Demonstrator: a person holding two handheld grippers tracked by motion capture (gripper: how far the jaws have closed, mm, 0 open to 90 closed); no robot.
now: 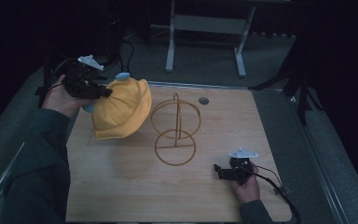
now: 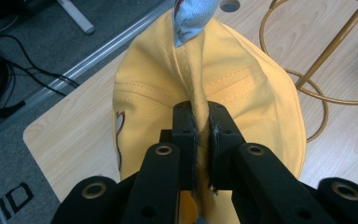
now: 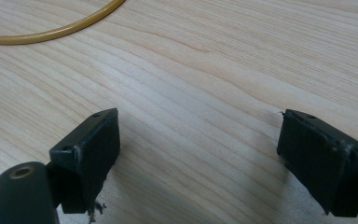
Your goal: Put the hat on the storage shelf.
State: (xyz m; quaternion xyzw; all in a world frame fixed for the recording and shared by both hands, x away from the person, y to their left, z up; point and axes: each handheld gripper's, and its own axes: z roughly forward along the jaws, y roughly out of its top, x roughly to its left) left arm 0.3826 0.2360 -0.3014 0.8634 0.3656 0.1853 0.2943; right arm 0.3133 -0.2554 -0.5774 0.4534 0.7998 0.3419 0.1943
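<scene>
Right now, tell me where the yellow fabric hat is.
In the high view the yellow fabric hat hangs over the wooden table's far-left part, pinched in the left tongs, just left of the gold wire stand.

The table (image 1: 121, 186) looks like pale matt wood with clear grain, the yellow hat (image 1: 121, 109) is soft stitched cloth with a light blue fabric bit (image 2: 191, 18), the stand (image 1: 176, 130) is shiny gold-ish metal wire, and the gripper jaws look matt black plastic.
</scene>
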